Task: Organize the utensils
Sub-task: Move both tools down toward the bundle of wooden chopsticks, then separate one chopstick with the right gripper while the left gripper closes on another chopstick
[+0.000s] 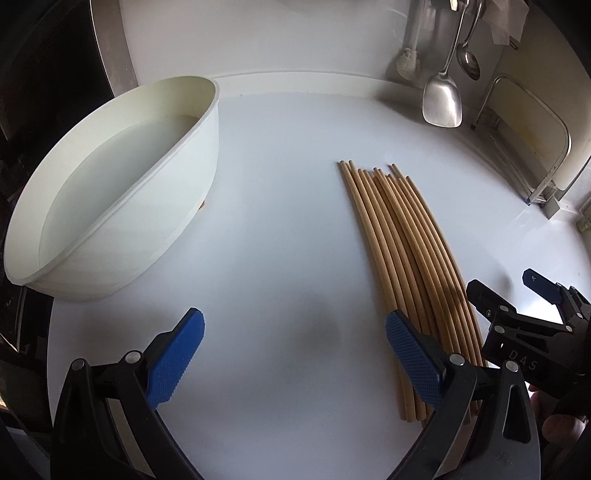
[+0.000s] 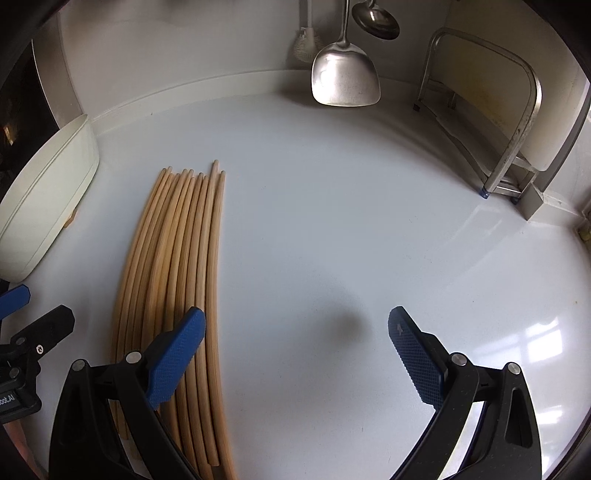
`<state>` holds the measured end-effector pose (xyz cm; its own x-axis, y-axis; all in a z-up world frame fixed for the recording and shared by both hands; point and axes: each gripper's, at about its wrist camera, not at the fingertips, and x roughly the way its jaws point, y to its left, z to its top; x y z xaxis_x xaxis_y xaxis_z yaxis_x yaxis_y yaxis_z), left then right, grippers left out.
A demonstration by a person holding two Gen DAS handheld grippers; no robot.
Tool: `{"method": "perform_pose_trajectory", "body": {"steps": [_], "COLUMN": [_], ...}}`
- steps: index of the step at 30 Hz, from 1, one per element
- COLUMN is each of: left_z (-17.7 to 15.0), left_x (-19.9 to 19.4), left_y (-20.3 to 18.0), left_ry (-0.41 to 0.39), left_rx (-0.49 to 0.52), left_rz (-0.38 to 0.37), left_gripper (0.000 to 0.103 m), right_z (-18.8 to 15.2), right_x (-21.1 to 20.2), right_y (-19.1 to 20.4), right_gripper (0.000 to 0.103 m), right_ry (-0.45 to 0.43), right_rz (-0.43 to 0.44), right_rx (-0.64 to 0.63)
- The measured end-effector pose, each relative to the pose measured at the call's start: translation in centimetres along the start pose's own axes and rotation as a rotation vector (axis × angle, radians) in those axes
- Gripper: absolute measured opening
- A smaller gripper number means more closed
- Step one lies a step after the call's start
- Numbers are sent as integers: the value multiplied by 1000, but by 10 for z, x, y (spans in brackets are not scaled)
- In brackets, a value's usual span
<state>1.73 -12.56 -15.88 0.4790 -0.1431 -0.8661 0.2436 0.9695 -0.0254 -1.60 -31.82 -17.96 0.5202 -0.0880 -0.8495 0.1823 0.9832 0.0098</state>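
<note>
Several wooden chopsticks [image 1: 402,258] lie side by side on the white counter, also seen in the right wrist view as the chopsticks [image 2: 173,258]. A white oval holder [image 1: 110,192] lies on its side at the left, its hollow empty; the holder [image 2: 44,206] shows at the left edge of the right wrist view. My left gripper [image 1: 295,347] is open, its right finger over the near ends of the chopsticks. My right gripper [image 2: 297,347] is open too, its left finger above the bundle's right side. The right gripper [image 1: 513,291] appears just right of the chopsticks.
A metal spatula [image 2: 345,70], a ladle [image 2: 376,20] and a brush [image 2: 306,44] hang at the back wall. A metal rack [image 2: 517,122] holding a board stands at the back right. The counter [image 2: 332,221] meets a raised back edge.
</note>
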Motion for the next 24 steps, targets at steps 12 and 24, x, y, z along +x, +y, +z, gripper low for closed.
{"method": "perform_pose_trajectory", "body": {"steps": [12, 24], "left_z": [3, 1], "left_x": [5, 12], "left_y": [-3, -18], "left_ry": [4, 26], "left_rx": [-5, 1], "left_rz": [14, -1], "left_gripper": [97, 97], "right_z": [0, 0], "right_x": [-2, -3], "right_y": [7, -7], "right_gripper": [95, 95], "right_ry": [-18, -11], "right_rz": [-45, -71], "right_rx": [-69, -67]}}
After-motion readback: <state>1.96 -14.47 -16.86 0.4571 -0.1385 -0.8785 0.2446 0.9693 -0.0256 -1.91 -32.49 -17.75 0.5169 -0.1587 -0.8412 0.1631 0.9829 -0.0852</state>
